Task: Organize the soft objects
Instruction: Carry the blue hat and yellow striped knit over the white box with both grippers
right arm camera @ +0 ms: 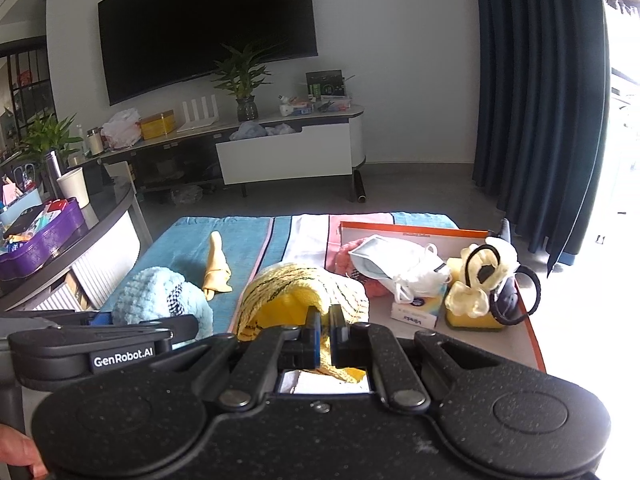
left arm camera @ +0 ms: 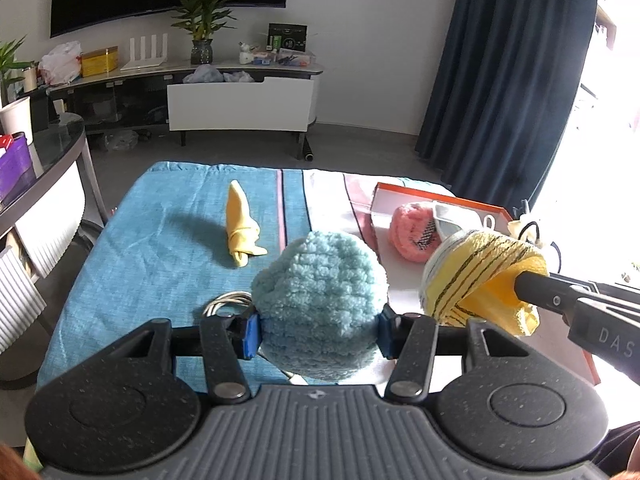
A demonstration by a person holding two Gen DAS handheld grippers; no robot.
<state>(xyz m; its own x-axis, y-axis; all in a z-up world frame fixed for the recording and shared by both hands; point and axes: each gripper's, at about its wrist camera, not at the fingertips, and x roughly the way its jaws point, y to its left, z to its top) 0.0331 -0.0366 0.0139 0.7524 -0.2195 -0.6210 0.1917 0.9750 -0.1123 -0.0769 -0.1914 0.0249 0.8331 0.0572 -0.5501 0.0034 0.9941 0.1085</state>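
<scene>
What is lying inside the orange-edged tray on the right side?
The tray holds a face mask over a pink fluffy item, a tissue pack, cream scrunchies and black hair ties. Anything beneath stays hidden.

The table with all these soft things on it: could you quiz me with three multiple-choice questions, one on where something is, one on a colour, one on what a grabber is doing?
1. Where does the folded yellow cloth lie?
A. on the blue cover
B. in the orange-edged tray
C. on the floor

2. What colour is the fluffy ball in the left gripper?
A. pink
B. light blue
C. green

3. How is the right gripper?
A. wide open, holding nothing
B. shut on the yellow striped cloth
C. shut on a face mask

Answers:
1 A, it rests alone on the blue cover, left of the tray.
2 B, the fluffy ball between the pads is pale blue.
3 B, its jaws pinch the yellow striped cloth; the mask lies in the tray.
</scene>
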